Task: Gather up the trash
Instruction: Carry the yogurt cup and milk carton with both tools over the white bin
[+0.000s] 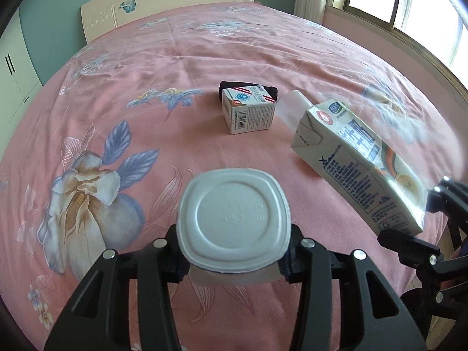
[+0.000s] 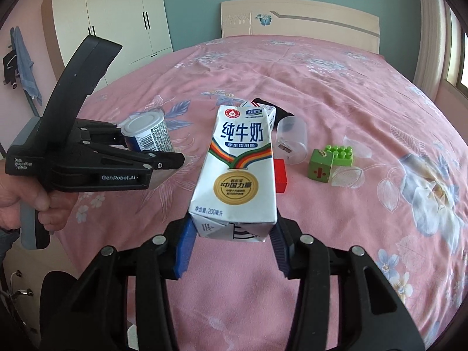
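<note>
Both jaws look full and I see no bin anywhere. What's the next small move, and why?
Probably carry both away from the bed toward a bin. The left gripper is shut on the yogurt cup, the right gripper on the milk carton, so neither can take the small box yet.

The right gripper [image 2: 234, 251] clamps the base of a white milk carton [image 2: 238, 163] between its blue pads [image 2: 184, 248], the carton pointing away from the jaws over a pink floral bed [image 2: 351, 93]. To the jaws' left, a hand [image 2: 26, 201] holds the left gripper [image 2: 152, 146], closed on a small white cup [image 2: 149, 134]. Beyond the jaws to the right lie a clear cup [image 2: 292, 140], a red block [image 2: 280, 175] and green blocks [image 2: 330, 162].
</note>
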A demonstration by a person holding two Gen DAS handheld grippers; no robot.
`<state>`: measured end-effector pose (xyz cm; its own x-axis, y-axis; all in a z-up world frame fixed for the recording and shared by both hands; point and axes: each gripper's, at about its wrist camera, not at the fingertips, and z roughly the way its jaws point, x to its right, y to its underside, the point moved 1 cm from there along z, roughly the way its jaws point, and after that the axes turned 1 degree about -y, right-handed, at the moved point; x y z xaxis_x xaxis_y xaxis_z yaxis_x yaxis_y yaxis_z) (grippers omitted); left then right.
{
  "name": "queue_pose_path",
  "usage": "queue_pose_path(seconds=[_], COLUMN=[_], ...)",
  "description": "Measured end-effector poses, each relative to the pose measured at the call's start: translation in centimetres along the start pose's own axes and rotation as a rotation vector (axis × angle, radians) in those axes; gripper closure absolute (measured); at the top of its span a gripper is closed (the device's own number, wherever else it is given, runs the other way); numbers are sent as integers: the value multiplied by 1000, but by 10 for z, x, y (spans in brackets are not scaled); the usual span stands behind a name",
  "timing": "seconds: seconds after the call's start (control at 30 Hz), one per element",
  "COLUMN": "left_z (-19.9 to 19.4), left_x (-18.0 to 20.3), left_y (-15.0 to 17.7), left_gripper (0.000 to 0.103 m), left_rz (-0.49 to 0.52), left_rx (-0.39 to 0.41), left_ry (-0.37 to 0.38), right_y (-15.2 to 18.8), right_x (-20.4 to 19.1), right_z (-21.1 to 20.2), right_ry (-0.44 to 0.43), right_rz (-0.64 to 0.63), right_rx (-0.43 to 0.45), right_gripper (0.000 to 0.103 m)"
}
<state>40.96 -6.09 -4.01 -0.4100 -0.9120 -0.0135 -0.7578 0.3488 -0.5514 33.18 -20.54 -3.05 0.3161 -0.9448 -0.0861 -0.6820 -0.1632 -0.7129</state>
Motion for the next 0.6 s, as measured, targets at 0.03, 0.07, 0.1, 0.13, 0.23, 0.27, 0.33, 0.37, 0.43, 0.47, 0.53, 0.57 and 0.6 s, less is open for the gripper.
queue_pose_path(seconds=[0.03, 0.07, 0.1, 0.13, 0.23, 0.27, 0.33, 0.37, 0.43, 0.47, 0.53, 0.57, 0.6], left_z=[-6, -12, -19, -25, -43, -48, -59, -64, -73, -77, -85, -88, -91], left_x=[0, 1, 2, 2, 5, 6, 8, 10, 14, 15, 20, 21, 24], left_y=[3, 5, 8, 11, 20, 23, 30, 33, 39, 42, 50, 53, 57], left_gripper=[55, 55, 55, 55, 55, 55, 55, 55, 54, 54, 54, 54, 54], left_rz=[2, 11, 14, 17, 31, 40, 54, 60, 78, 79, 97, 100, 109], left_rx=[2, 7, 13, 18, 30, 34, 46, 50, 54, 56, 60, 63, 63], left_ry=[-6, -7, -11, -19, -10, -18, -18, -23, -26, -27, -20, -21, -21], right_y=[2, 4, 6, 8, 13, 15, 17, 18, 21, 23, 27, 30, 33], right_x=[-1, -2, -3, -3, -1, 0, 0, 0, 0, -2, -4, -4, -5], right_z=[-5, -10, -15, -20, -36, -41, -51, -56, -65, -69, -77, -80, -85], right_ry=[2, -1, 1, 6, -16, -24, -28, -46, -55, -69, -70, -80, -88], right_rz=[-13, -20, -23, -32, -24, -28, -30, -30, -25, -30, -47, -51, -48], right_rx=[-4, -4, -2, -3, -1, 0, 3, -1, -7, -17, -28, -38, -41], right_gripper=[56, 56, 56, 56, 56, 56, 56, 56, 56, 56, 56, 56, 56])
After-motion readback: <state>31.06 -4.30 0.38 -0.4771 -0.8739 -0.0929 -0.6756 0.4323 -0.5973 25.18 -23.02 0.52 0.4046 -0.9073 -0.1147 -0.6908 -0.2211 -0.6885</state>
